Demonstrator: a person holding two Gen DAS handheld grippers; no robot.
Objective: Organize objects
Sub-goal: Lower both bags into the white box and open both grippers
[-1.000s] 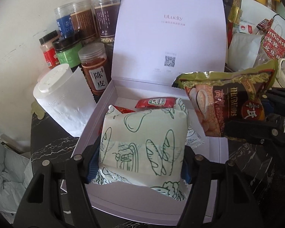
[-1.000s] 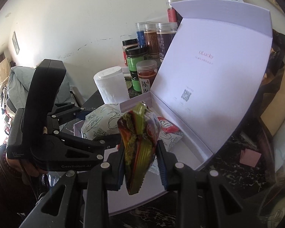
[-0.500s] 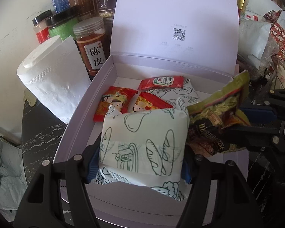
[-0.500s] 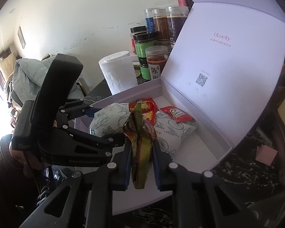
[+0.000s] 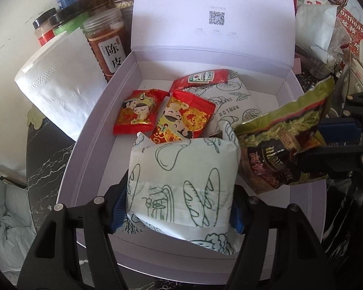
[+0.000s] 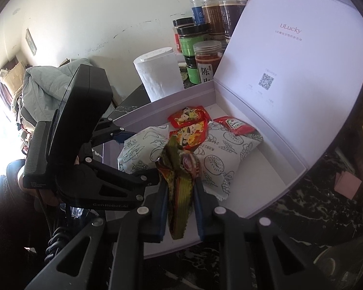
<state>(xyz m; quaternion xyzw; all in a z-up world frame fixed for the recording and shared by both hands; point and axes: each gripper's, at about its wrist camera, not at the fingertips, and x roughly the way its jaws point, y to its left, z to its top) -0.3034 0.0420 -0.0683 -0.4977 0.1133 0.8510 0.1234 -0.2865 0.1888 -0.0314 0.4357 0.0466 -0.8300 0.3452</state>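
Left hand-held gripper [image 5: 179,207]: angled steeply down over the near end of the box [image 5: 89,149], pads clamped on both sides of a white bread packet [image 5: 181,181] with green line drawings, held above the box floor.
Right hand-held gripper [image 6: 180,207]: tilted down from the box's right side, fingers pressed together on a crumpled green-and-brown snack bag [image 6: 179,181], just beside the bread packet.
Box interior, farther in: two red candy packets [image 5: 162,116], a ketchup sachet [image 5: 200,78], a second printed packet [image 5: 237,101].
Lid [image 5: 213,12]: upright at the far edge.
Tabletop [image 5: 46,159]: paper roll [image 5: 60,82], spice jars [image 5: 106,38] behind.
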